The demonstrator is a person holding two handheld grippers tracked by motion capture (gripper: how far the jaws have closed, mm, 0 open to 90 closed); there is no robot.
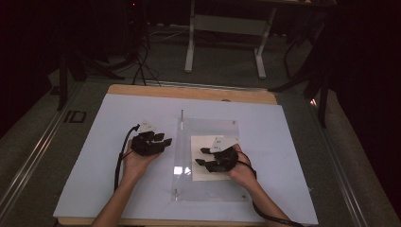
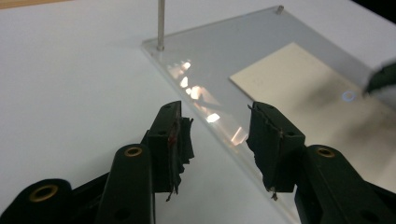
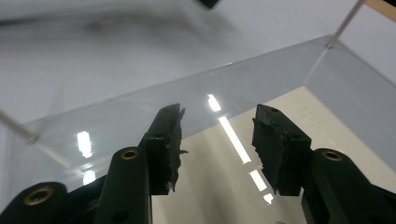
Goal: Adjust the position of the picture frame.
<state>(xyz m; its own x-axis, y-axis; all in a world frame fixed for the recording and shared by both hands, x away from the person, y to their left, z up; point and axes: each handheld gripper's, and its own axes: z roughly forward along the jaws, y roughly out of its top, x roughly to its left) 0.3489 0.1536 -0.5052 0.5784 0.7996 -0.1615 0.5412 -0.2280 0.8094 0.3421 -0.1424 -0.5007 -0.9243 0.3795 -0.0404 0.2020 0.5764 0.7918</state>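
Two grippers are hovering over my white surface (image 1: 94, 179), both with fingers spread and gripping nothing. My left gripper (image 1: 161, 141) is hanging just left of the clear plate (image 1: 208, 191), its fingers (image 2: 173, 140) pointing at the plate's near edge. My right gripper (image 1: 204, 157) is sitting above the beige sheet (image 1: 201, 174) under that plate, covering part of it. Glare is streaking the plate, a thin pin (image 2: 160, 23) is running out of frame at its corner, and I am reading no writing anywhere.
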